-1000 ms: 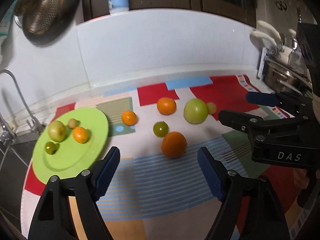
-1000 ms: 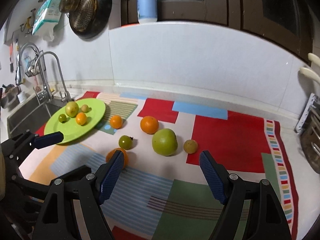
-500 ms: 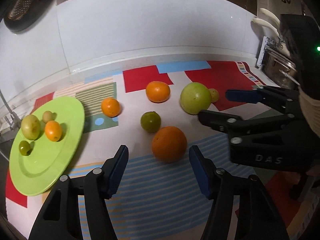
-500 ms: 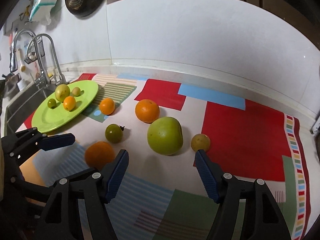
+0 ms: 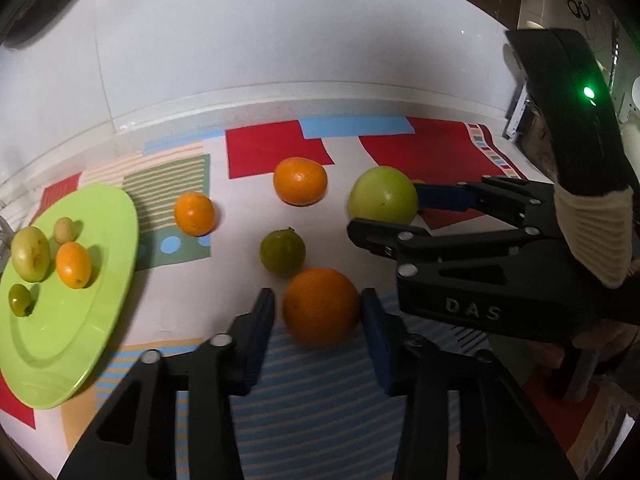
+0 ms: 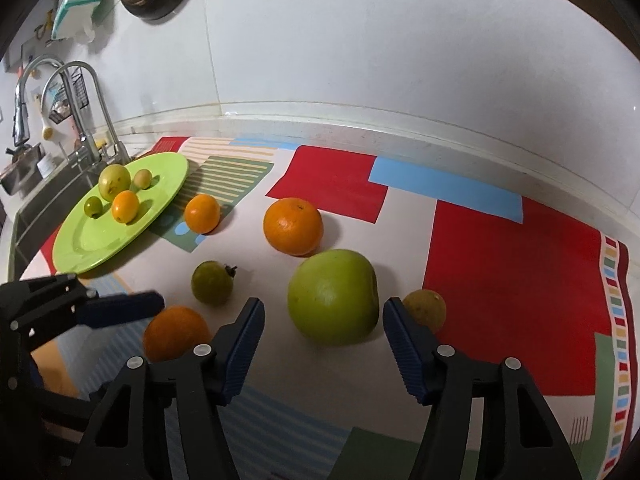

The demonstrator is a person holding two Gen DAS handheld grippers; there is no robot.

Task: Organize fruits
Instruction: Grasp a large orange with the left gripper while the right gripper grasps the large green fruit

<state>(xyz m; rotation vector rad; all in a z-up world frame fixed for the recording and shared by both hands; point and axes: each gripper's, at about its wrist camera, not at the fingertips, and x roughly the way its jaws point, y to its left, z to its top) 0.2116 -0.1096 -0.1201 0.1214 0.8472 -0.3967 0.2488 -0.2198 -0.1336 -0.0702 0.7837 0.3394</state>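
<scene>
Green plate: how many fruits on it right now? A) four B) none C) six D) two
A: the green plate carries four fruits, a yellow-green one, a small tan one, a small green one and an orange one; the others lie on the mat.

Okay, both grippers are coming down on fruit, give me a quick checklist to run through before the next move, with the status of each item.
1. Orange centred between left gripper fingers: ok.
2. Left gripper's hold: jaws closing, right pad about touching, left pad with a slim gap: not ok yet.
3. Big green fruit between right gripper fingers: ok; jaws closing, gaps on both sides.
4. Small brownish fruit clear of the right finger: cannot tell, it sits right behind it.
5. Free room on the green plate beside its four fruits: ok.
6. The two grippers apart from each other: ok, but close.
</scene>
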